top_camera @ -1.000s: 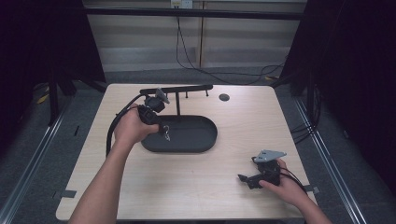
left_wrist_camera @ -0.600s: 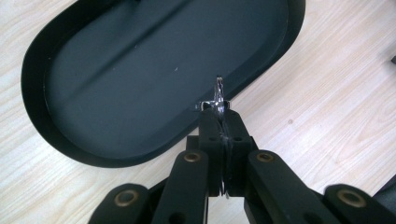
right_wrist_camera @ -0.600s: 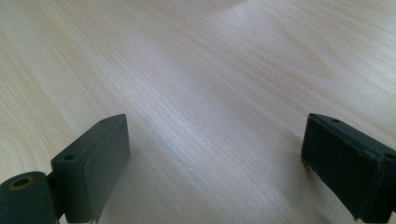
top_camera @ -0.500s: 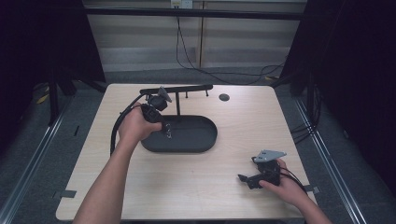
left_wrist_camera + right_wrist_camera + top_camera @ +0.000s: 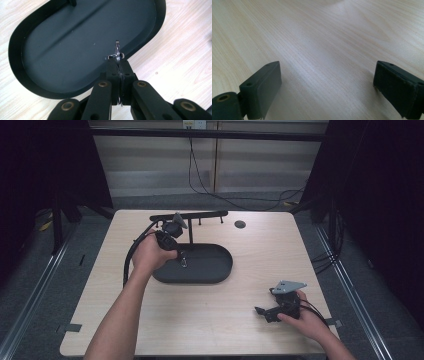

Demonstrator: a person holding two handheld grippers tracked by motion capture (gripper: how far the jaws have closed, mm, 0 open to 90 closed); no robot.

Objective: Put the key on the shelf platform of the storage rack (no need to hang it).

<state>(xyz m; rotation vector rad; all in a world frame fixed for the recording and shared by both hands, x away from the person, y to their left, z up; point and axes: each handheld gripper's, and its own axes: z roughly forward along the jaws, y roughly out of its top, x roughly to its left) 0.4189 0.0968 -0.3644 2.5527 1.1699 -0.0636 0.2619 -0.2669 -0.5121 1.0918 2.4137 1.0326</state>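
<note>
A pale wooden bench [image 5: 210,320] stands in a dark room, with black curtains at both sides and cables trailing along the floor behind it. On the bench I see a black oval tray [image 5: 215,270] with a raised rim, and rising from its far side a thin post carrying a black horizontal bar [image 5: 200,214].

My left tongs [image 5: 117,60] hang just above the tray's near edge, jaws pressed together on a small shiny metal piece [image 5: 116,51]. It looks like a clasp or ring, though it is too small to name for certain. Its bright loop sticks out beyond the jaw tips, over the tray floor and not touching it.

My right tongs [image 5: 325,75] rest low over bare wood at the near right corner of the bench, well apart from the tray. Their jaws stand wide and hold nothing.

I judge the metal piece to be light, stiff and slippery. Being thin, it could twist or slide between the pads if the grip eases. The flat base, where the jaws now pinch it, seems the safest place to hold, leaving the loop free.
</note>
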